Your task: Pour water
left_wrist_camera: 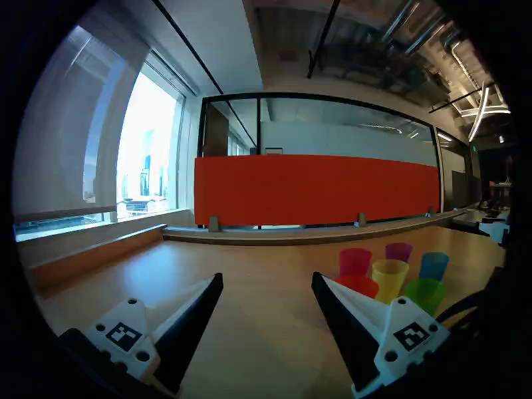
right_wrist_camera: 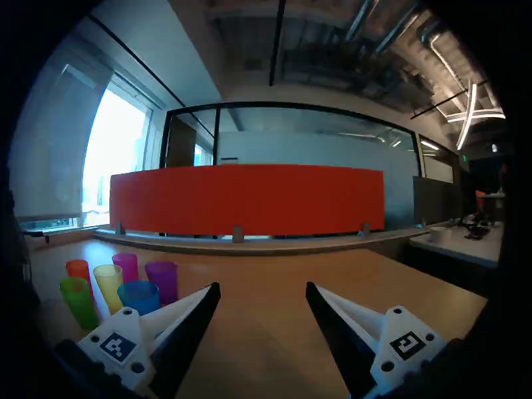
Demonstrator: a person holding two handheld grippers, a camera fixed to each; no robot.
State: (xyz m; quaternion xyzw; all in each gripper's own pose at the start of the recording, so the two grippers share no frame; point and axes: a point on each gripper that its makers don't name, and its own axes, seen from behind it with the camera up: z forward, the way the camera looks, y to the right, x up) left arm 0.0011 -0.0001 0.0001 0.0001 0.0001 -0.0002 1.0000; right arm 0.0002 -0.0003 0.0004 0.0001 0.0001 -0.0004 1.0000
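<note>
Six coloured plastic cups [left_wrist_camera: 392, 274] stand upright in a tight cluster on the wooden table [left_wrist_camera: 266, 332], and neither tool has hold of any of them. Down low over the tabletop, the left gripper [left_wrist_camera: 266, 286] has its two fingers spread wide, with bare wood showing between them. From that gripper the cluster sits ahead and off to the right, just past its right finger. The orange cup [left_wrist_camera: 359, 286] is nearest that finger and partly hidden behind its tip. The green cup [left_wrist_camera: 424, 294] is farther to the right, and the rest are grouped behind them.

The right gripper [right_wrist_camera: 261, 296] also has its fingers well apart, again with plain tabletop between them. From this one the same cups lie ahead and to the left. The blue cup [right_wrist_camera: 138, 296] is closest, just beyond the tip of its left finger.

Whether any cup holds water, I cannot tell from where they stand. Straight ahead of both grippers a long red panel [right_wrist_camera: 246, 199] runs along the far edge of the table. A bright window [left_wrist_camera: 143, 159] is off to the left.
</note>
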